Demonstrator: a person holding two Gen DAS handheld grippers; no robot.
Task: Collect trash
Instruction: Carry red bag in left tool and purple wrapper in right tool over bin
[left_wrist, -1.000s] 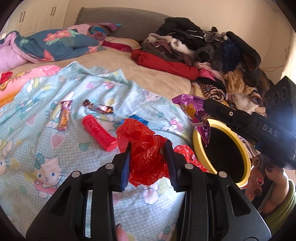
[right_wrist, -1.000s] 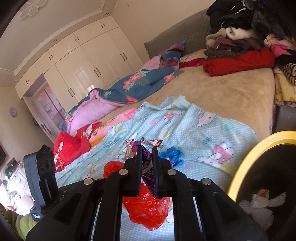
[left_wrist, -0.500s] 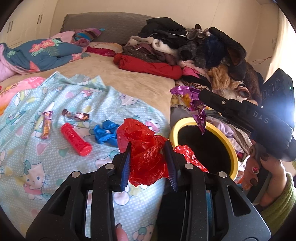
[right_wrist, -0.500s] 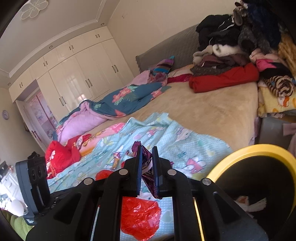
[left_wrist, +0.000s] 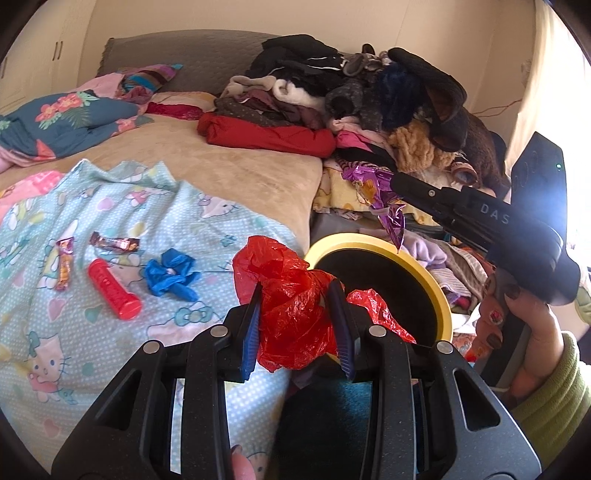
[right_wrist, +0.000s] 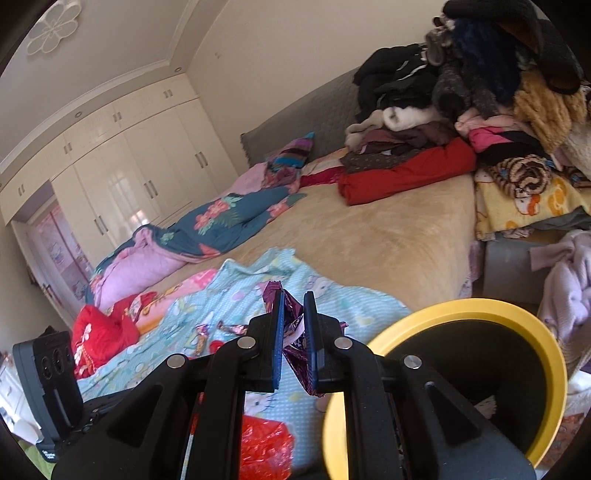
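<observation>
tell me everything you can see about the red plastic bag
The red plastic bag is thin, glossy, translucent film, crumpled into a loose wad with sharp creases. It is clamped between the blue pads of the left gripper, held off the bed. One bunch puffs up above the fingertips; a torn-looking flap sticks out to the right, in front of the yellow-rimmed bin. In that view it overlaps the bin's near rim. From the right wrist view its lower part shows, hanging over the patterned blue sheet. Only the pads visibly touch it.
</observation>
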